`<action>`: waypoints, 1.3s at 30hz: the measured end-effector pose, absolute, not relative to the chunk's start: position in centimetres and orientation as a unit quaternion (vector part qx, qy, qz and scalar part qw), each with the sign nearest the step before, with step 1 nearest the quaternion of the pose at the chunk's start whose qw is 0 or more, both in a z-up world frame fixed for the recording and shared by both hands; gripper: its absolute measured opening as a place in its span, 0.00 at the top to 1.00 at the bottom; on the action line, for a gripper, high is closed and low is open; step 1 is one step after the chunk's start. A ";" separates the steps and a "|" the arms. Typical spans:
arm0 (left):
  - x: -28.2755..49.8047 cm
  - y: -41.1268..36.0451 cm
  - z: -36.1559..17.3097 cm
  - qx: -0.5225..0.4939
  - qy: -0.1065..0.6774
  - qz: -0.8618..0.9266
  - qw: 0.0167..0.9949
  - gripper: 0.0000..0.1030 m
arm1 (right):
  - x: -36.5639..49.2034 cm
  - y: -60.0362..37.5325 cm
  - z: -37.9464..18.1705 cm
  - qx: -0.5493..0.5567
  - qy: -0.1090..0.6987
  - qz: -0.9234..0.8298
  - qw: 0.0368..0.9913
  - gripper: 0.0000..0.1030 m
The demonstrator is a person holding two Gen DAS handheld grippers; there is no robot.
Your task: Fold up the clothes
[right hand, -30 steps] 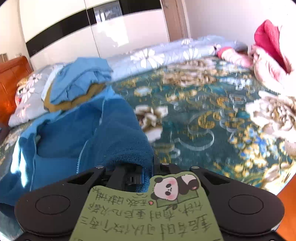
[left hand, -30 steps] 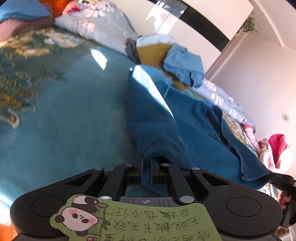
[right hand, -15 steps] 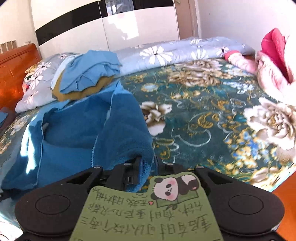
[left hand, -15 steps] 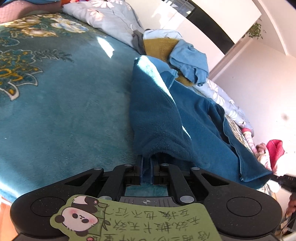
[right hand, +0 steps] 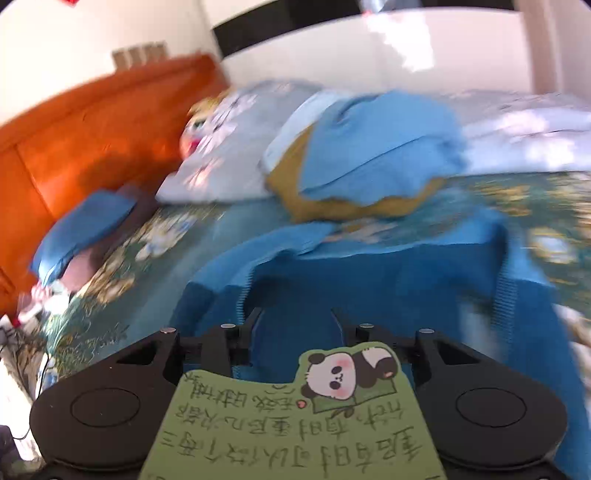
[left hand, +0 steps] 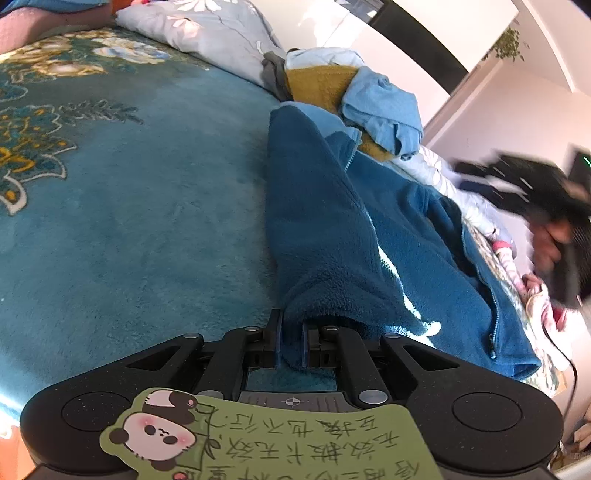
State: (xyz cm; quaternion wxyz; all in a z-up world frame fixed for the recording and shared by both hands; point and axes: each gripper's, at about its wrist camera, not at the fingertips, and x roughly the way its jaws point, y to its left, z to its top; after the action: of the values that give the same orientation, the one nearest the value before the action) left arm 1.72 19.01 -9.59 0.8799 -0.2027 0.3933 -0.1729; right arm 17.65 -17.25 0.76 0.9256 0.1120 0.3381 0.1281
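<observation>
A dark blue fleece jacket (left hand: 369, 229) lies spread on the bed, its zip running down the right side. My left gripper (left hand: 291, 332) is shut on the cuff end of its sleeve, which stretches away from the jaws. In the left wrist view my right gripper (left hand: 524, 184) shows as a dark blur in a hand above the jacket's far side. My right gripper (right hand: 295, 317) hangs over the jacket (right hand: 369, 295) with its jaws opening. Nothing is pinched between them. The right wrist view is blurred by motion.
A pile of folded clothes, light blue on mustard (left hand: 354, 92), (right hand: 369, 166), sits at the head of the bed. A floral grey quilt (left hand: 207, 33) and an orange headboard (right hand: 74, 129) lie beyond. The teal patterned bedspread (left hand: 129, 203) stretches left. Pink clothes (left hand: 543, 295) lie far right.
My right gripper has let go of the jacket sleeve, opened its jaws and swung left over the jacket toward the headboard. My left gripper keeps its hold on the other sleeve.
</observation>
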 end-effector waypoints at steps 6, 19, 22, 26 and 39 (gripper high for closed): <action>1.8 19.0 -9.7 -0.208 0.398 -0.174 0.876 0.94 | 24.4 -12.8 -2.3 0.132 0.391 0.152 0.898 0.62; 1.9 18.7 -9.5 -0.206 0.399 -0.173 0.877 0.94 | 28.5 -8.2 -7.1 0.178 0.441 0.161 0.865 0.71; 1.8 18.5 -9.5 -0.205 0.394 -0.170 0.879 0.94 | 28.1 -7.7 -6.7 0.179 0.435 0.175 0.865 0.93; 1.4 18.6 -9.2 -0.217 0.384 -0.160 0.883 0.94 | 26.9 -8.7 -4.2 0.162 0.417 0.183 0.876 0.94; 0.9 18.5 -8.5 -0.236 0.380 -0.174 0.877 0.94 | 24.4 -15.6 -2.5 0.136 0.448 0.104 0.877 0.94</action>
State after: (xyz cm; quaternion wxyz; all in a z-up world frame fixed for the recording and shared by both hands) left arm 0.86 18.48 -8.47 0.8774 -0.2363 0.3798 -0.1736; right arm 24.38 -15.56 -2.52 0.8774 0.1356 0.4482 0.1044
